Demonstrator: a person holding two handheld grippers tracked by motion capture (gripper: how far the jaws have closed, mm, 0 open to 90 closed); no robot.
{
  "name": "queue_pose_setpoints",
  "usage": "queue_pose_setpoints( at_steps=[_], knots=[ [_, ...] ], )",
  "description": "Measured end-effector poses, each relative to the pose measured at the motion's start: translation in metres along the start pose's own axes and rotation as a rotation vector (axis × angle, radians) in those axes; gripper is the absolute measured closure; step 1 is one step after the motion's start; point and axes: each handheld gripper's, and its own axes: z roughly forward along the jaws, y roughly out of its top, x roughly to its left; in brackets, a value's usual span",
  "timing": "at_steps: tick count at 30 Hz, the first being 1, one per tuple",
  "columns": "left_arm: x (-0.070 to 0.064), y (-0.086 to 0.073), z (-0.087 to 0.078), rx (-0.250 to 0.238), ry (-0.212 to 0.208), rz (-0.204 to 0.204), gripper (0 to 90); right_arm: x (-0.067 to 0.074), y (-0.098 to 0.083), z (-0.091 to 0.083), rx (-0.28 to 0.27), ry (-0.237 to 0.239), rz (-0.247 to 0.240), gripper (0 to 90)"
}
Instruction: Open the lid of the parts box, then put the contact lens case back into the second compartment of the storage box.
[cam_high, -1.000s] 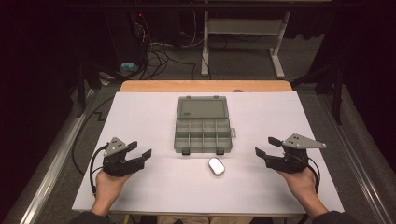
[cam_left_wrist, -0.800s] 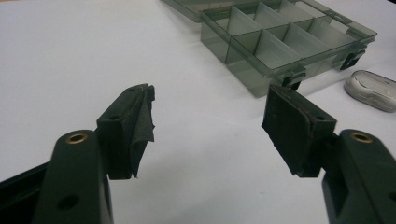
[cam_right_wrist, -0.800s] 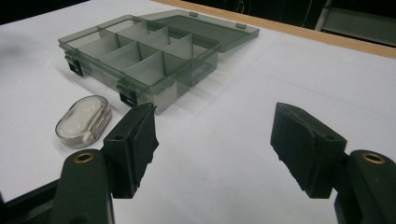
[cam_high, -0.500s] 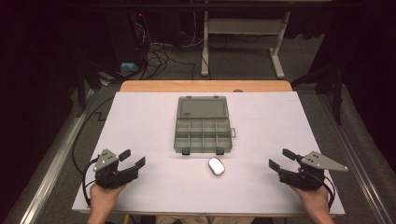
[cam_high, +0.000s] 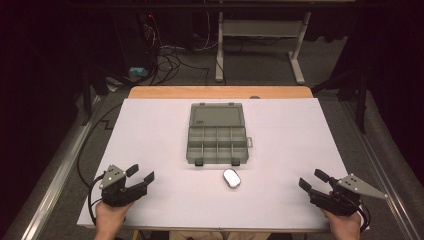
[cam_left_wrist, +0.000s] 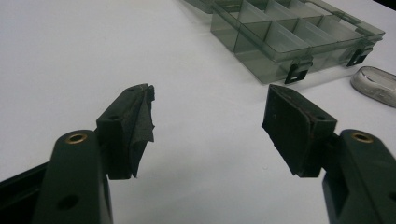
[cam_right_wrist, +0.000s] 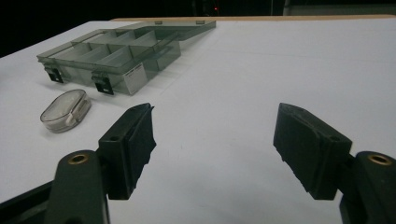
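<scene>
White table (cam_high: 165, 135) under both grippers. Open grey compartment box (cam_high: 218, 135) lies ahead, between them. Left gripper (cam_high: 141, 176) and right gripper (cam_high: 312, 180), jaws spread and empty; the right's have just been opening. Small clear oval case (cam_high: 231, 178) between grippers, contents indistinct.

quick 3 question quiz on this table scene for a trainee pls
1. True or false: the lid of the compartment box is open.
2. What lies nearest the box's latches? A) small clear oval case B) screwdriver C) cup
3. What is between the pads of the left tool and the right tool?

Key
1. True; it lies flat behind the tray.
2. A, the small clear oval case.
3. Nothing; both are open over the white table.
</scene>
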Motion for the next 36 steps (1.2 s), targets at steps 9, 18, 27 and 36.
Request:
queue_pose_setpoints(
  at_steps=[9, 18, 27, 36],
  knots=[
    [-0.001, 0.001, 0.001, 0.005, -0.013, 0.018, 33.2, 0.0, 0.0, 0.003, 0.014, -0.014, -0.011, 28.6],
    [0.001, 0.002, 0.001, -0.006, -0.014, 0.016, 33.2, 0.003, 0.002, 0.006, 0.018, -0.023, -0.038, 28.4],
    [-0.006, 0.003, 0.005, 0.018, -0.015, 0.045, 33.2, 0.01, 0.005, 0.001, -0.012, -0.02, -0.061, 28.3],
    [-0.004, 0.002, 0.005, 0.018, -0.021, 0.043, 33.2, 0.02, 0.008, 0.011, -0.014, 0.028, -0.09, 31.6]
  ],
)
